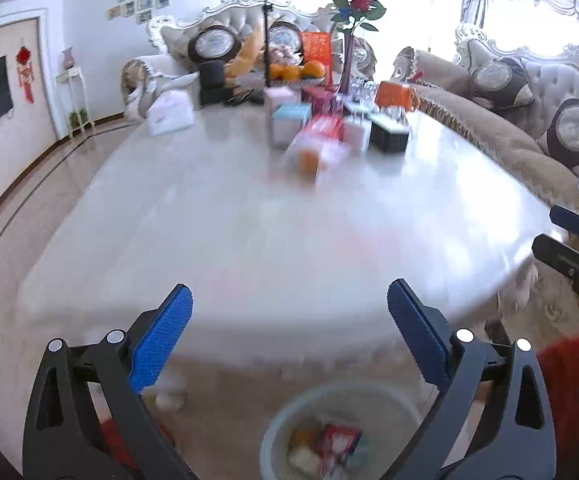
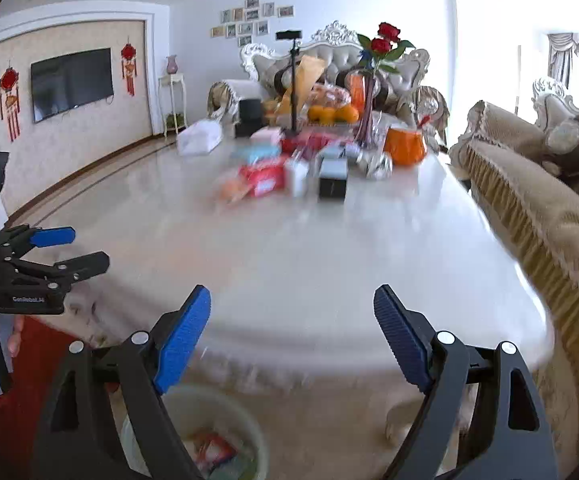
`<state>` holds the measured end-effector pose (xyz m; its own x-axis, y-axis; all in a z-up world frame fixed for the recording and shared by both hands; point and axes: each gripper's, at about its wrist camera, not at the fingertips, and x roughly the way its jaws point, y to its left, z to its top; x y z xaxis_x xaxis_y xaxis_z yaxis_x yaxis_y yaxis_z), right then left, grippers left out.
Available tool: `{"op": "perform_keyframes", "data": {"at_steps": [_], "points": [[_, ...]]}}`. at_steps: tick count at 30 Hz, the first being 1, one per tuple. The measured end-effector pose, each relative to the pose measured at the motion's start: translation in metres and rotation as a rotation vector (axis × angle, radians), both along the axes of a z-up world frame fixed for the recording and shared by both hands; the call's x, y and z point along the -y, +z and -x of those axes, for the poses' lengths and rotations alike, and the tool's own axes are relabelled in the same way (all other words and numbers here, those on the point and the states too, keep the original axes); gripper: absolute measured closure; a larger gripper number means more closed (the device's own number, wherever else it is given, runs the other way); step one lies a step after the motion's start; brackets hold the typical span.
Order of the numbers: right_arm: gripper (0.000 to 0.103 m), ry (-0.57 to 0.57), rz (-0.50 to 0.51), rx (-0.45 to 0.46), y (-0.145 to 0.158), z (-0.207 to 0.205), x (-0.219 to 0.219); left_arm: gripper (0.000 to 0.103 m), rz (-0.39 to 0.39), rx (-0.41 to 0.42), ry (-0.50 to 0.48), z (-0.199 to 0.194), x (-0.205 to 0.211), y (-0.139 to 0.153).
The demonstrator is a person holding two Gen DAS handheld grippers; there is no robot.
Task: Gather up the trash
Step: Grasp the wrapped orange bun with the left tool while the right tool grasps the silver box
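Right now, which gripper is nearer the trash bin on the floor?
Left. The left gripper hovers with the trash bin directly below, between its open fingers. The right gripper, also open and empty, sits off to the bin's right side.

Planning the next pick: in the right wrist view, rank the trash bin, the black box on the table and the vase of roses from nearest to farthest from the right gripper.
1. Trash bin, on the floor just below the right gripper.
2. Black box, mid-table among the clutter.
3. Vase of roses, far end of the table.
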<state>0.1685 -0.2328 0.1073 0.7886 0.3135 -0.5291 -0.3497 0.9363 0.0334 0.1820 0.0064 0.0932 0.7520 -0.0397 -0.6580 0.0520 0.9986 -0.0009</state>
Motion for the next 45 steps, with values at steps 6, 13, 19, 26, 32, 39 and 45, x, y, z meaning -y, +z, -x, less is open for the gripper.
{"op": "perform_keyframes", "data": {"at_steps": [6,13,19,26,32,39,45], "points": [[0.023,-0.065,-0.032,-0.059,0.011,-0.105,0.001,0.008,-0.001,-0.026,-0.018,-0.1,0.014,0.006],[0.023,-0.044,0.061,-0.164,-0.007,-0.185,-0.018,0.008,-0.113,-0.119,-0.049,-0.176,0.04,-0.012],[0.023,-0.015,0.143,-0.198,-0.024,-0.224,-0.032,0.008,-0.142,-0.179,-0.038,-0.205,0.035,-0.029],[0.024,-0.018,0.184,-0.23,-0.037,-0.251,-0.042,0.008,-0.131,-0.202,-0.053,-0.22,0.032,-0.036],[0.065,-0.014,0.124,-0.318,-0.045,-0.267,-0.041,0.046,-0.057,-0.258,-0.103,-0.23,0.028,-0.035],[0.065,-0.04,0.001,-0.335,-0.044,-0.233,-0.017,0.061,-0.015,-0.222,-0.1,-0.21,0.017,-0.032],[0.065,-0.034,-0.175,-0.313,-0.033,-0.182,0.007,0.061,0.099,-0.187,-0.088,-0.175,0.0,-0.021]]}}
